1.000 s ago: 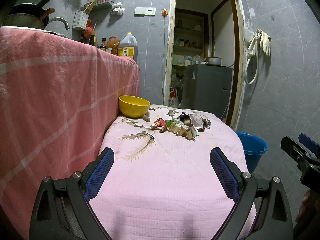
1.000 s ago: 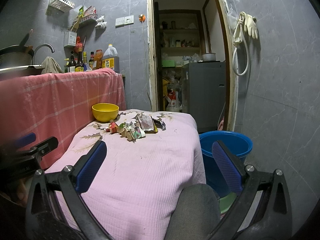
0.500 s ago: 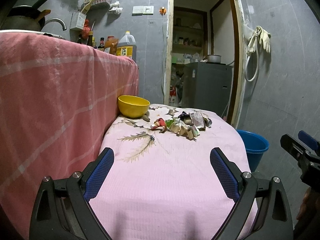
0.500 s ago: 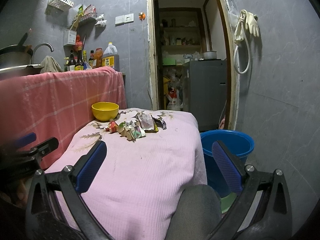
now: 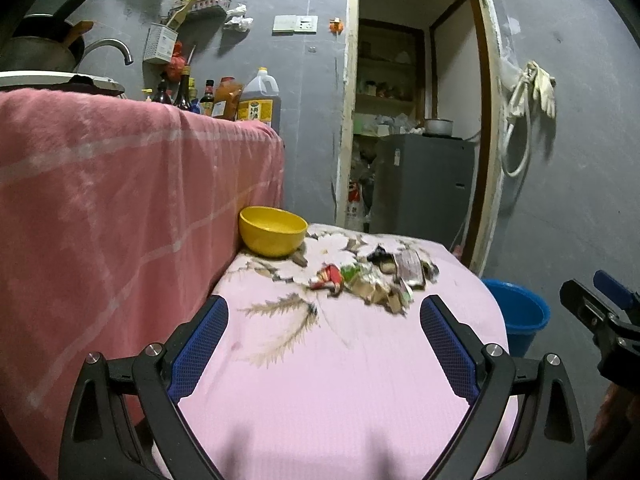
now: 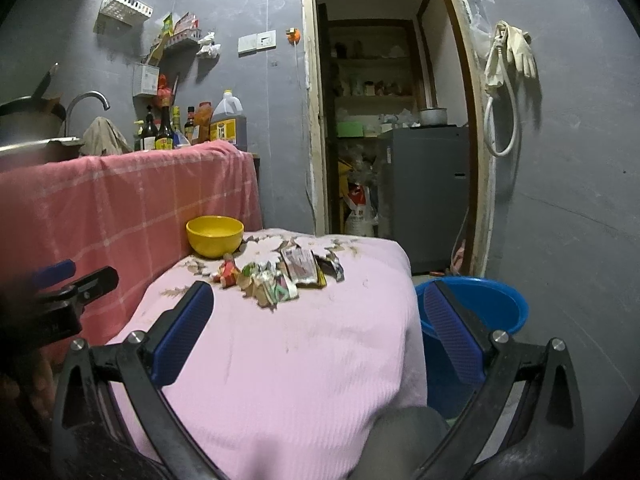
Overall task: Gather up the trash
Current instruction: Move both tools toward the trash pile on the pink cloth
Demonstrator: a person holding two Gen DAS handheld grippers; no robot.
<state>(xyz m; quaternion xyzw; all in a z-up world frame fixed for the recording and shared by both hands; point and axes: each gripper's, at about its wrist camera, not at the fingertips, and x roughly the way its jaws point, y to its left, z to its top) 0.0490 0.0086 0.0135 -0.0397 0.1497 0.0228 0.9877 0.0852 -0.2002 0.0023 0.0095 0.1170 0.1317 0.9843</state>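
A heap of crumpled wrappers and paper scraps (image 5: 372,276) (image 6: 280,278) lies on the far half of a low table under a pink cloth (image 5: 340,360) (image 6: 300,352). A yellow bowl (image 5: 273,230) (image 6: 215,235) stands behind the heap at the left. A blue bucket (image 5: 520,316) (image 6: 484,312) sits on the floor right of the table. My left gripper (image 5: 324,320) hovers open over the near part of the cloth, short of the heap. My right gripper (image 6: 320,308) is open too, spanning the table's right edge and the bucket. Neither holds anything.
A counter draped in a pink checked cloth (image 5: 120,200) rises along the left, with bottles (image 5: 224,100) and a sink tap on top. An open doorway (image 5: 412,120) with a grey appliance lies behind the table. A dark knee (image 6: 408,440) shows at the bottom of the right wrist view.
Both grippers have moved forward towards the heap, which looks larger and nearer now. Both stayed open and empty.
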